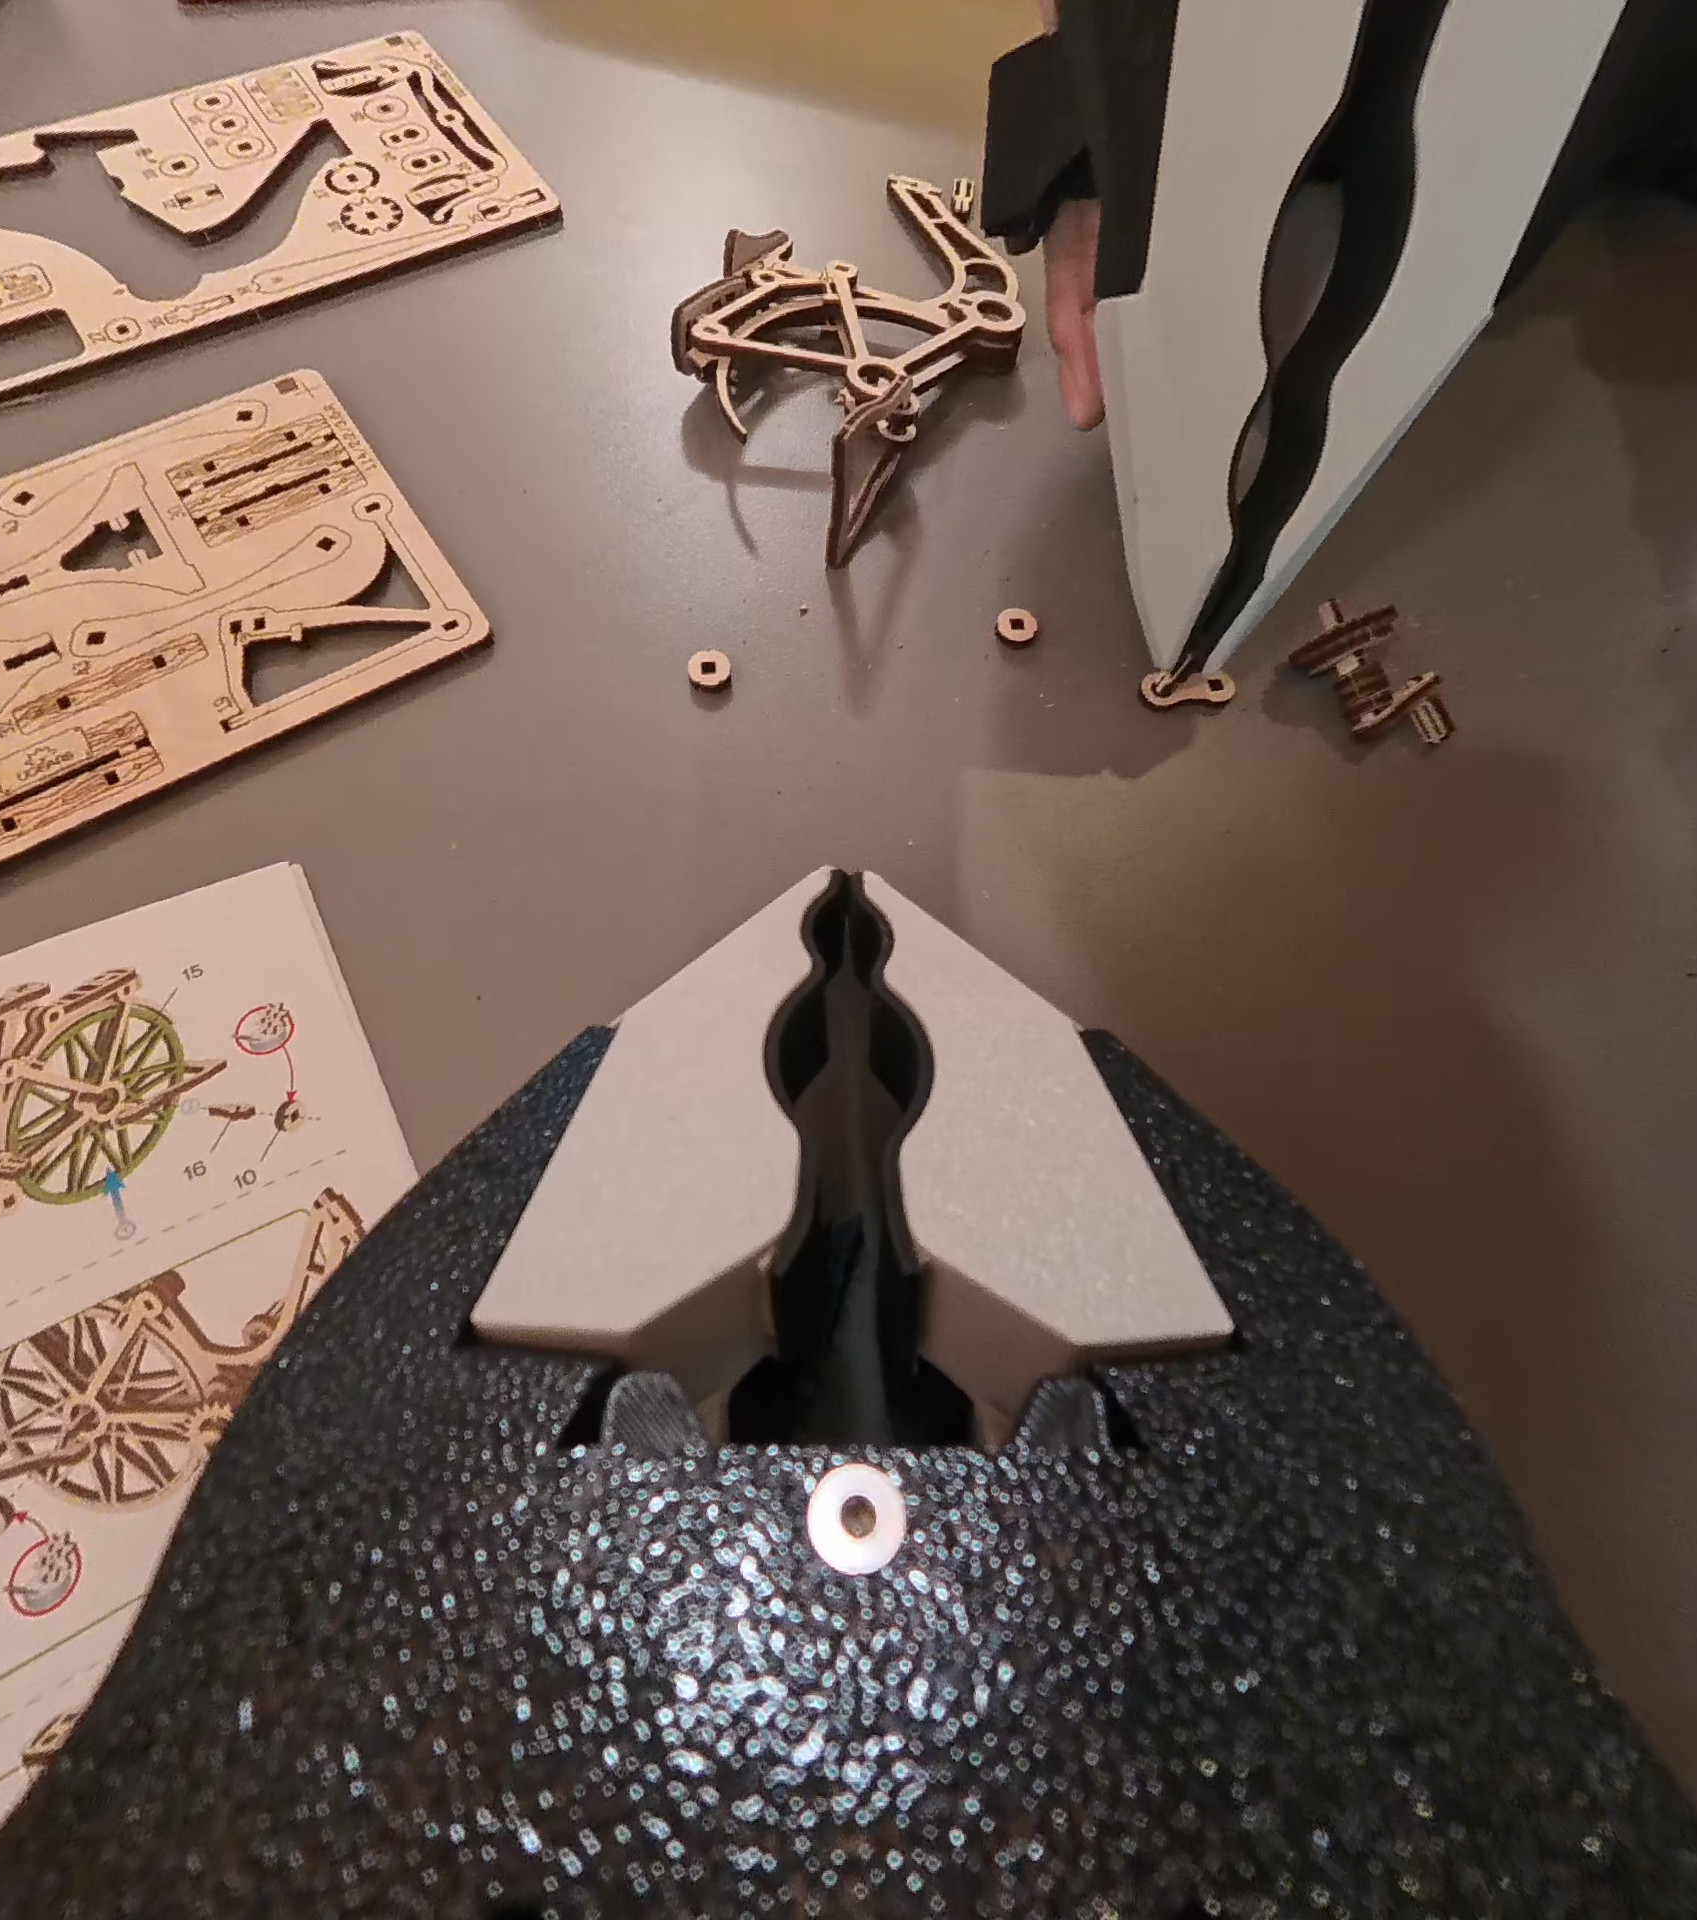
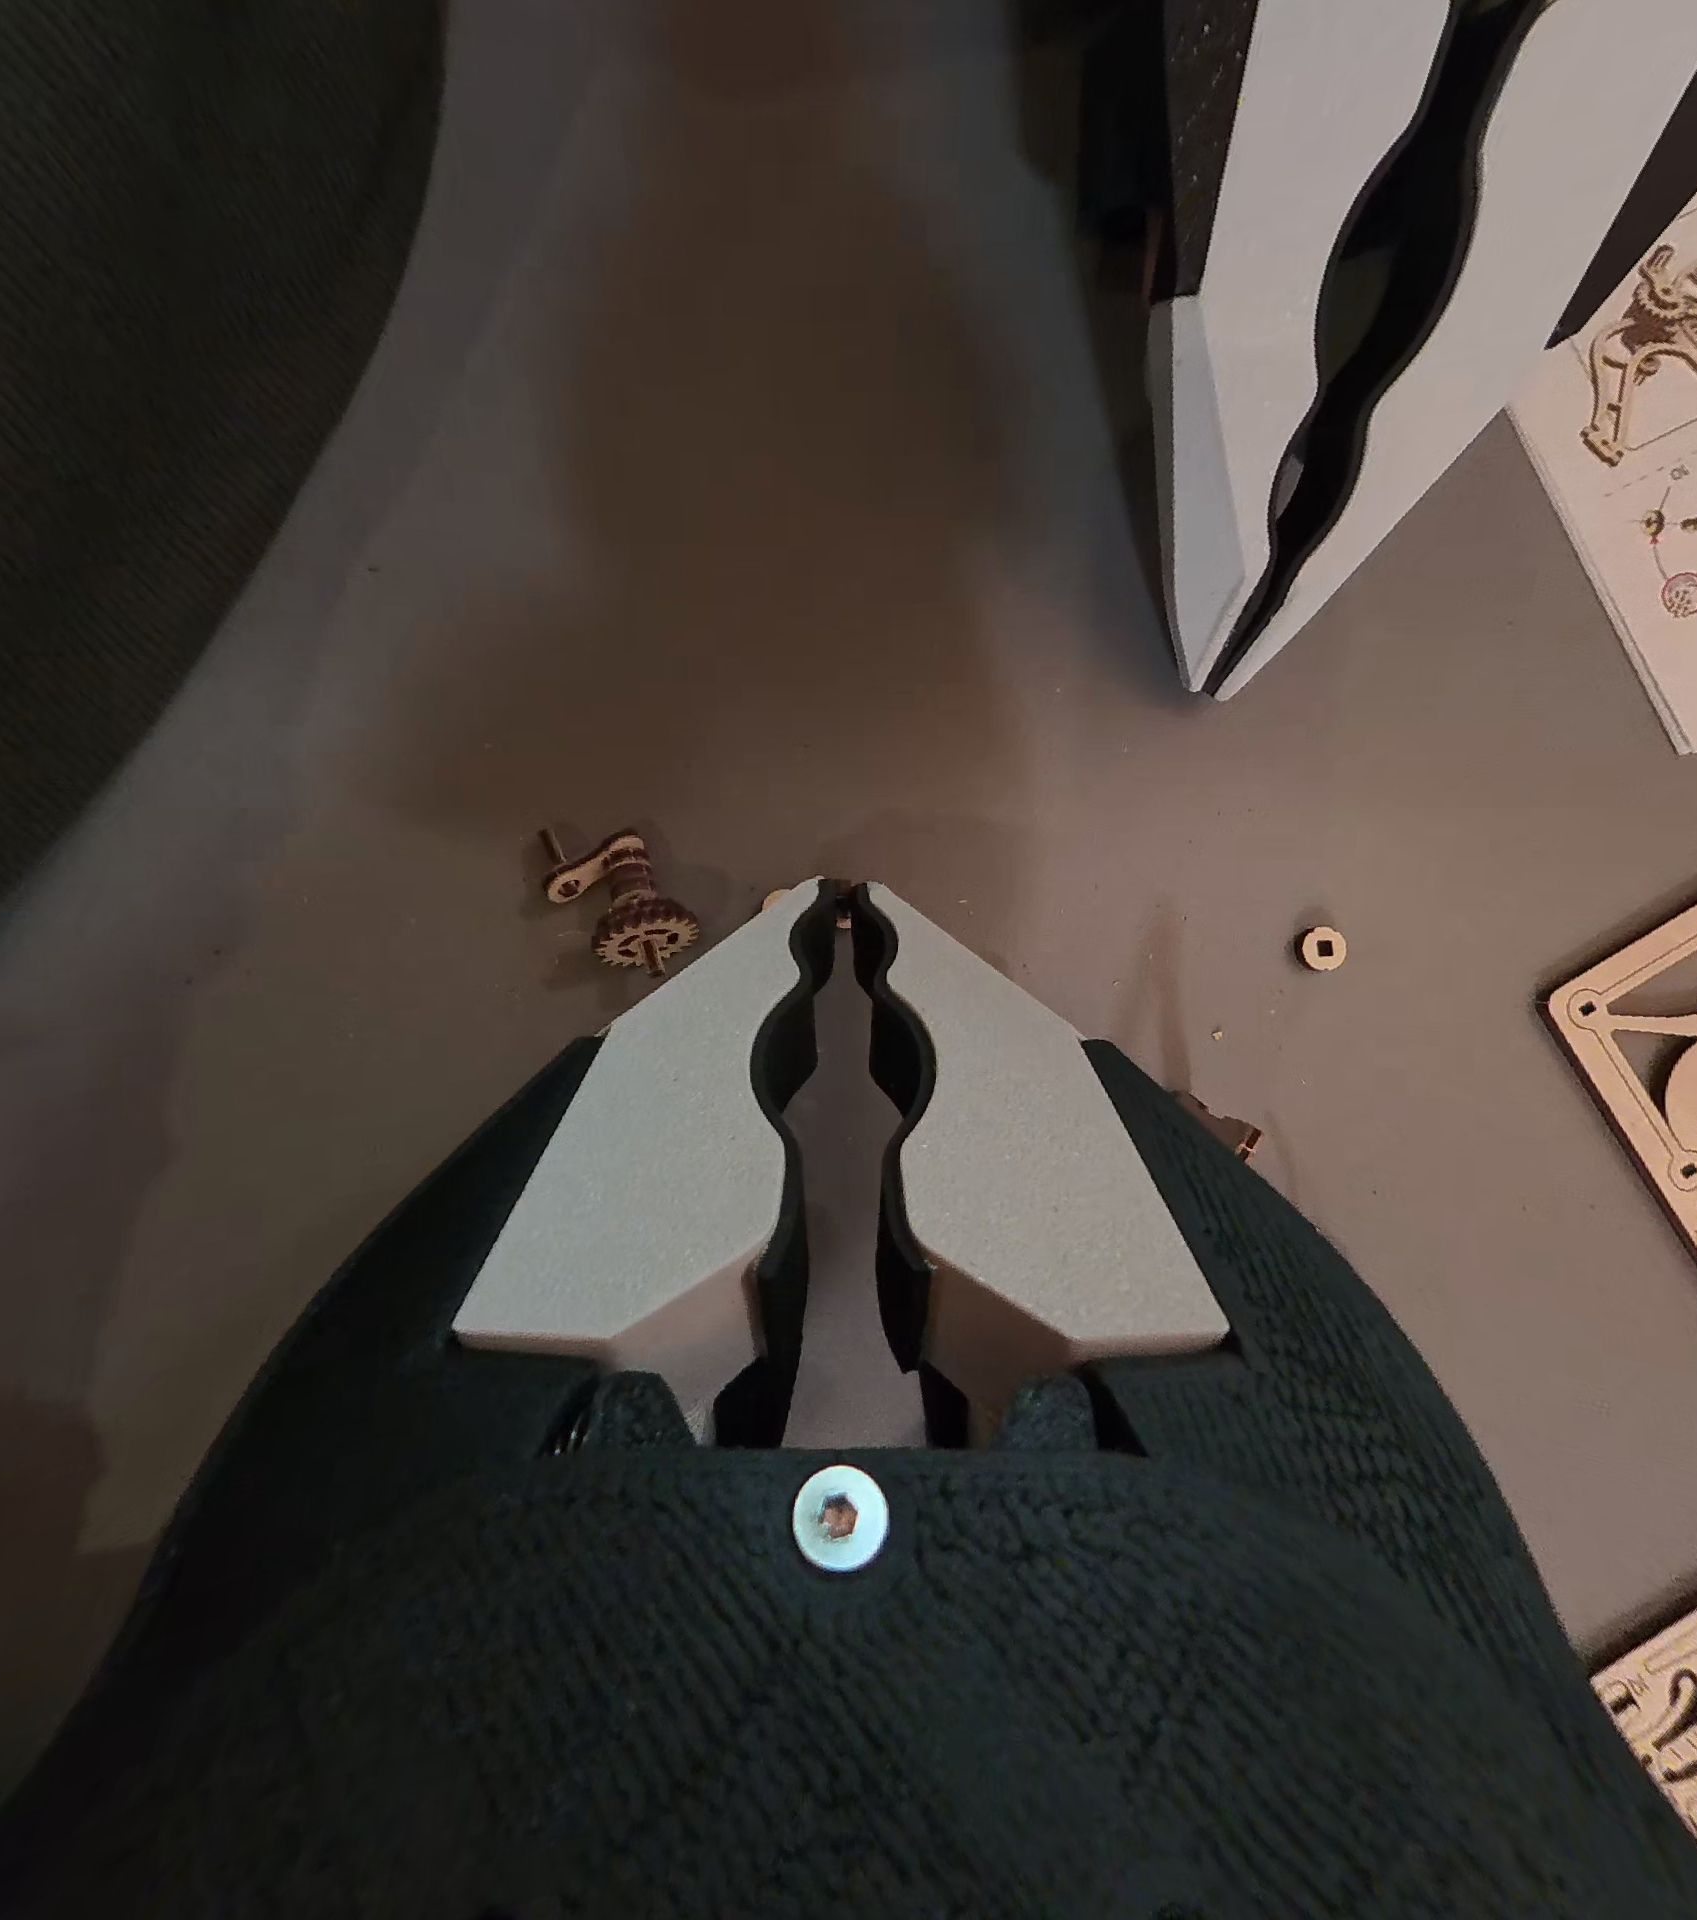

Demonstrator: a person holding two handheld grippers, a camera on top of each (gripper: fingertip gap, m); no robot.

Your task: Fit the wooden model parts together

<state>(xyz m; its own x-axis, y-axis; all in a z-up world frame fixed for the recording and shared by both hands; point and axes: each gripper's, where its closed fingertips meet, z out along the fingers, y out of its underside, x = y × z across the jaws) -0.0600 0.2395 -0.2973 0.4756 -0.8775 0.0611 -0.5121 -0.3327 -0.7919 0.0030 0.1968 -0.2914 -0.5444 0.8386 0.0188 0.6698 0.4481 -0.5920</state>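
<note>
My right gripper (image 2: 842, 891) points down at the grey table, its jaws pinched on a small flat wooden link (image 1: 1187, 688) that lies on the surface. In the left wrist view the right gripper (image 1: 1187, 665) stands at the upper right. A small gear-and-axle assembly (image 1: 1369, 670) lies just beside the link; it also shows in the right wrist view (image 2: 626, 914). A partly built wooden frame assembly (image 1: 844, 343) lies farther back. My left gripper (image 1: 846, 881) is shut and empty, hovering over bare table; it shows in the right wrist view too (image 2: 1208, 681).
Two wooden part sheets (image 1: 200, 208) (image 1: 148, 623) and an instruction booklet (image 1: 96, 1143) lie at the left. Two small square-holed washers (image 1: 709, 668) (image 1: 1018, 624) lie loose on the table. Dark fabric (image 2: 96, 416) lies past the table's curved edge. The gap from one gripper's tips to the other's is roughly 8 centimetres.
</note>
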